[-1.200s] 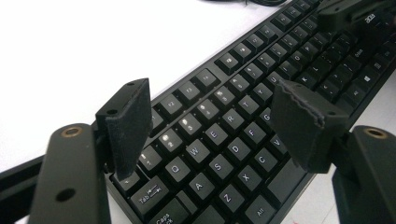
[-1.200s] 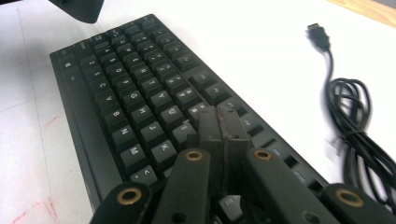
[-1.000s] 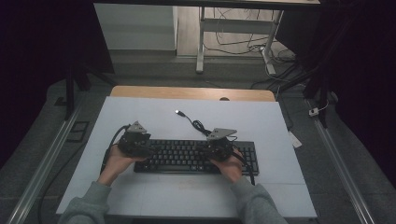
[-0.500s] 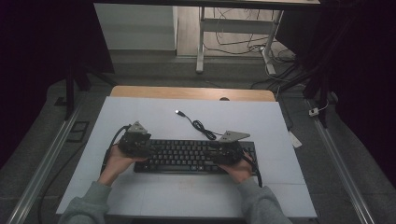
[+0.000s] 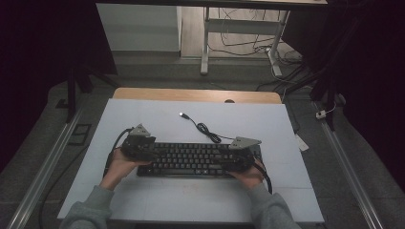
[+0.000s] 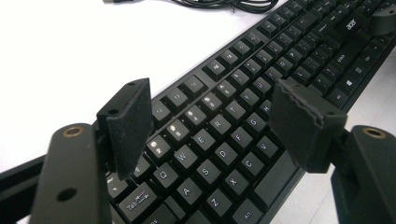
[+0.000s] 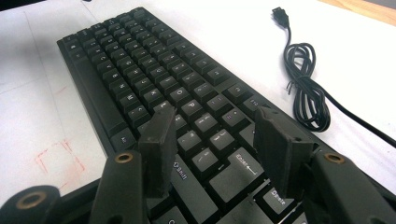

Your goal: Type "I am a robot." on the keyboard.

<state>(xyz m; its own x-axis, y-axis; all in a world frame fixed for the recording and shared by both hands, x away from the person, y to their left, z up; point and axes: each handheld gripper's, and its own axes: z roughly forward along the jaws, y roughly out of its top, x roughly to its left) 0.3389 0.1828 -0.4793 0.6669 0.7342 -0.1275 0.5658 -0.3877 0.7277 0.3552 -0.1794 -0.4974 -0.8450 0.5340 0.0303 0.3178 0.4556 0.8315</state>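
Keyboard [image 5: 193, 159] lies flat on the white table [image 5: 143, 114], cable [image 5: 205, 129] unplugged behind it. My left gripper [image 6: 210, 121] and right gripper [image 7: 212, 149] both hover spread over its ends; nothing is gripped yet. Since the earlier frame, my right gripper has shifted outward toward the right end.

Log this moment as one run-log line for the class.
left gripper: open, over keyboard left end | right gripper: open, over right end | cable: loose, unplugged

Both forearms reach forward, left claw [image 5: 138, 145] and right claw [image 5: 237, 160] low, jaws apparently parted.
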